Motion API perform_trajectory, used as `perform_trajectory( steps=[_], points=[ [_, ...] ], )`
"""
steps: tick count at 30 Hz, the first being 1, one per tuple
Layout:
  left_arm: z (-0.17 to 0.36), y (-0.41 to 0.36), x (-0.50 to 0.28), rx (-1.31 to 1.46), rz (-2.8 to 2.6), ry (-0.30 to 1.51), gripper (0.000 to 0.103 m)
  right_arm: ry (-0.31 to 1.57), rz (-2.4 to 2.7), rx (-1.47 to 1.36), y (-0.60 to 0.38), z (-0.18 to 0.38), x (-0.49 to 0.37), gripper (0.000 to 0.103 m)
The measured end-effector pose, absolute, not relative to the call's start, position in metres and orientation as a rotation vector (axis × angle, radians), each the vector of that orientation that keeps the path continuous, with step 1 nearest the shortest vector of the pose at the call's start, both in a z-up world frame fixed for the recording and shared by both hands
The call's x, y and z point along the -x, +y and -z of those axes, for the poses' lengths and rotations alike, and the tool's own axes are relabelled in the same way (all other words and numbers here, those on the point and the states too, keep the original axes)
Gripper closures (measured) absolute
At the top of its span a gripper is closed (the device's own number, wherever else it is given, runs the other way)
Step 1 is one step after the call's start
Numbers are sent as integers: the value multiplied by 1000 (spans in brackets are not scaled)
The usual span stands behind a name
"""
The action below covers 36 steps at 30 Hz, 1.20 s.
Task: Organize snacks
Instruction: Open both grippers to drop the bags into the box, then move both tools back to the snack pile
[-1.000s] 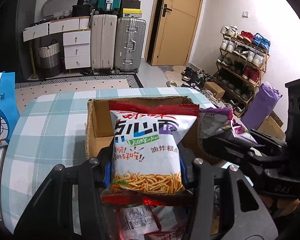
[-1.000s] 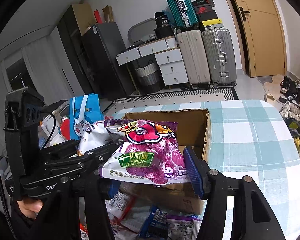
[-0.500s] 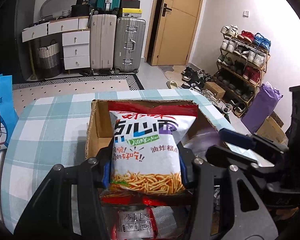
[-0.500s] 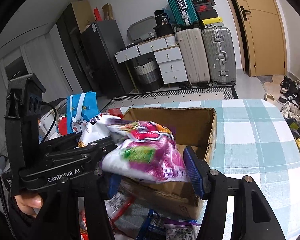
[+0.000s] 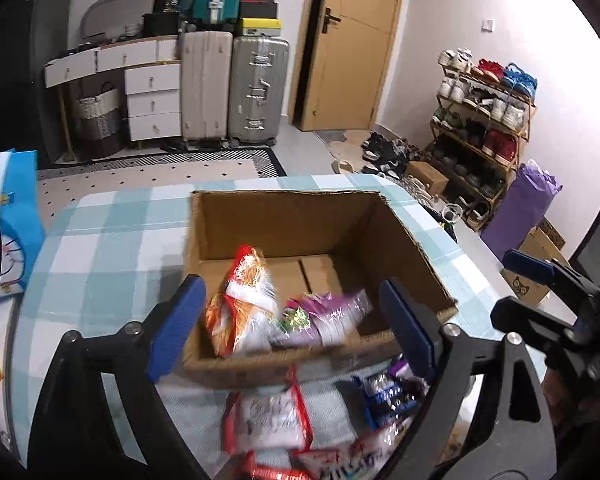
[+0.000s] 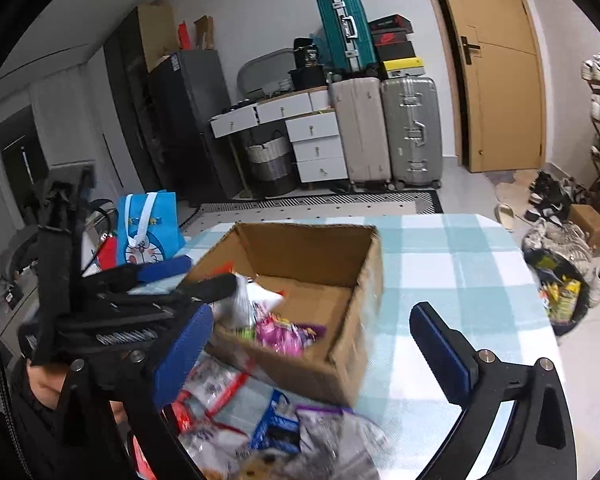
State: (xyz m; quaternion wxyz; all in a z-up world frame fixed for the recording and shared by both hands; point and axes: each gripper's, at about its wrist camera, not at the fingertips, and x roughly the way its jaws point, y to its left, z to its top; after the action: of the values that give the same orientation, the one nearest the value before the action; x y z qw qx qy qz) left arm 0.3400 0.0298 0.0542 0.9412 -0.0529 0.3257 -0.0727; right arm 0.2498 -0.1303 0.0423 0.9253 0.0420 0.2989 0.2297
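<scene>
An open cardboard box (image 5: 284,196) stands on the checked tablecloth. Inside it lie a red and white noodle snack bag (image 5: 244,308) and a purple snack bag (image 5: 324,320), both loose and blurred. My left gripper (image 5: 292,316) hangs over the box's near wall, its jaws opening wide and pressing on nothing. In the right wrist view the box (image 6: 364,288) holds the purple bag (image 6: 284,332) and the white bag (image 6: 256,300). My right gripper (image 6: 312,340) is over the box's near corner, its jaws also opening with nothing gripped. Several loose snack packets (image 5: 284,420) lie in front of the box.
A blue cartoon tote bag (image 5: 8,216) stands at the table's left edge. The checked table (image 6: 452,264) stretches right of the box. On the floor to the right sit a dark bag of snacks (image 6: 560,292) and a shoe rack (image 5: 484,120). Suitcases (image 5: 256,88) stand at the back.
Both grippers have let go and spread wide. The noodle bag and the purple bag have dropped into the box. Both grippers shifted a little.
</scene>
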Motion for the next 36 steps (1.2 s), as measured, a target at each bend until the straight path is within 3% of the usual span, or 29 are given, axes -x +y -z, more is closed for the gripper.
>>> perform_trajectory(
  steps=[3,17,36],
  points=[
    [-61,40,-311,101,129,640,1,630,-452,-84,-141,-41,-239,1],
    [-42,64,-190,91,38,692,1,745,-444,-83,-171,-16,-192,1],
    [-1,53,-149,65,56,786,1,778,-453,-69,-182,-4,-145,1]
  ],
)
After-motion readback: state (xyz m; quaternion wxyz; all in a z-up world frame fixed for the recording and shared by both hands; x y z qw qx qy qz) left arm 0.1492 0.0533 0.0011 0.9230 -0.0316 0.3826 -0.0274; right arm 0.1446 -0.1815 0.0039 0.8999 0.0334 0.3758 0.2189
